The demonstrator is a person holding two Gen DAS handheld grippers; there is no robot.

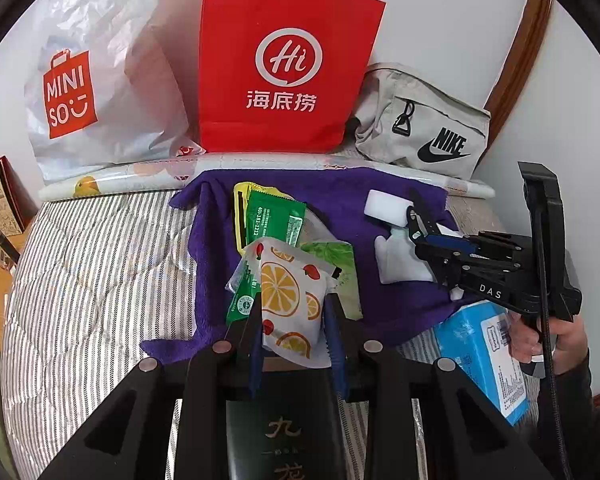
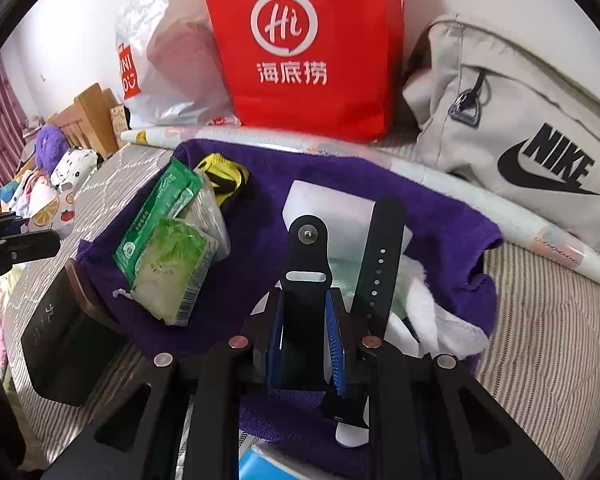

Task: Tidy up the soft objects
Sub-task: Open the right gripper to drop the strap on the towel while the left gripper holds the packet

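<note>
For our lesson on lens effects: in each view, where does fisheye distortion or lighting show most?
Left wrist view: the rolled sheet bows into an arc, the corners vignette black, and light is soft and even. Right wrist view: the Nike bag swells near the edge, and the white plastic bag looks slightly washed out.

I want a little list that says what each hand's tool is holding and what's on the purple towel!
left tool: shut on the fruit-print tissue pack, lifted above the towel
right tool: shut on the black watch strap
purple towel: spread on the striped bed cover
on the towel: green tissue packs, white foam block, yellow-and-black item
behind the towel: red paper bag, white Miniso plastic bag, grey Nike pouch
</note>
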